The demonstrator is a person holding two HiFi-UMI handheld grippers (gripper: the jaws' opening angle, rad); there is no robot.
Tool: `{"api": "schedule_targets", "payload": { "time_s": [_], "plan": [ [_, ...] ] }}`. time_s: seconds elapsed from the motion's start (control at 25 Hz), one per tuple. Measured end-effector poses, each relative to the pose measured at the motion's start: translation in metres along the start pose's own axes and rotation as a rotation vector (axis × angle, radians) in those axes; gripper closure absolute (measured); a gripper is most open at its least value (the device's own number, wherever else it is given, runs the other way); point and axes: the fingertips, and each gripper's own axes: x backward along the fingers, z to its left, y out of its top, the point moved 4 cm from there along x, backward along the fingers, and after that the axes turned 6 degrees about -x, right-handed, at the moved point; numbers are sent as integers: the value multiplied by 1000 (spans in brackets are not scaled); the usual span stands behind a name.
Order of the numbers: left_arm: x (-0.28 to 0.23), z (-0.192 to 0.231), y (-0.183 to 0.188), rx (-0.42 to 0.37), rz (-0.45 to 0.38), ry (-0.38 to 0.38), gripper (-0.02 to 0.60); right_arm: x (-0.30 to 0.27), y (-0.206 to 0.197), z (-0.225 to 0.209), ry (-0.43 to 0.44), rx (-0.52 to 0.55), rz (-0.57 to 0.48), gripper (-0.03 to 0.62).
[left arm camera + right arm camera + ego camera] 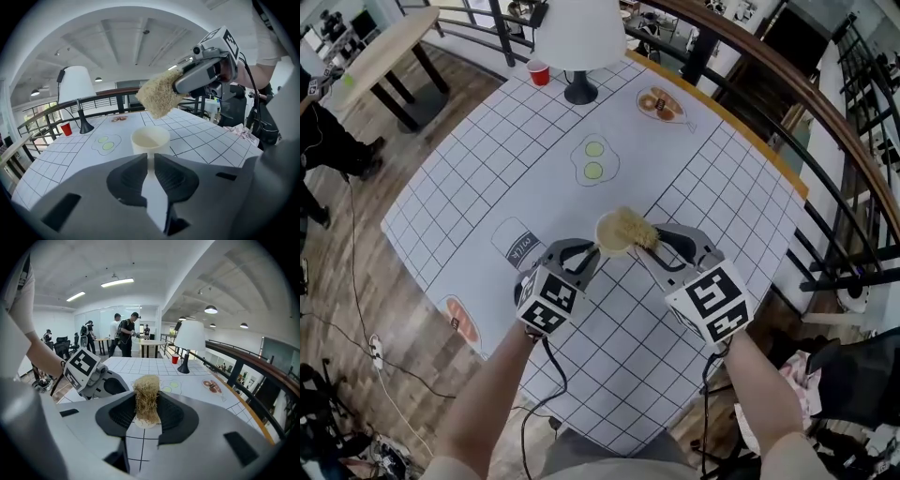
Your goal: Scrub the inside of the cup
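Observation:
A cream cup [609,240] is held just above the gridded white table [469,187], and my left gripper [592,255] is shut on its near side. In the left gripper view the cup [150,139] sits upright beyond the closed jaws, its inside bare. My right gripper [649,246] is shut on a tan fibrous scrubber [633,225]. The scrubber [159,93] hangs just above the cup's rim, apart from it. In the right gripper view the scrubber [146,397] fills the gap between the jaws and hides most of the cup [143,423] below it.
A white lamp [579,37] on a black foot and a red cup [539,72] stand at the table's far side. Flat food pictures are printed on the tabletop. A railing [787,103] curves along the right. People stand far off in the right gripper view.

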Motion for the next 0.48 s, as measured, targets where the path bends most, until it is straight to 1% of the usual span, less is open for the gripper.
{"api": "schedule_targets", "payload": {
  "time_s": [0.08,0.2,0.36,0.48],
  "plan": [
    [1,1,-2,5,-19,-1,524,-10,1,1,26,42,60,471],
    [2,1,-2,14,-34,5,525,-22,6,0,76,143,173,471],
    [2,1,-1,32,-45,12,525,-40,5,2,191,231,353,471],
    [3,1,-2,28,-46,15,525,-57,-6,5,240,307,489,471]
  ]
}}
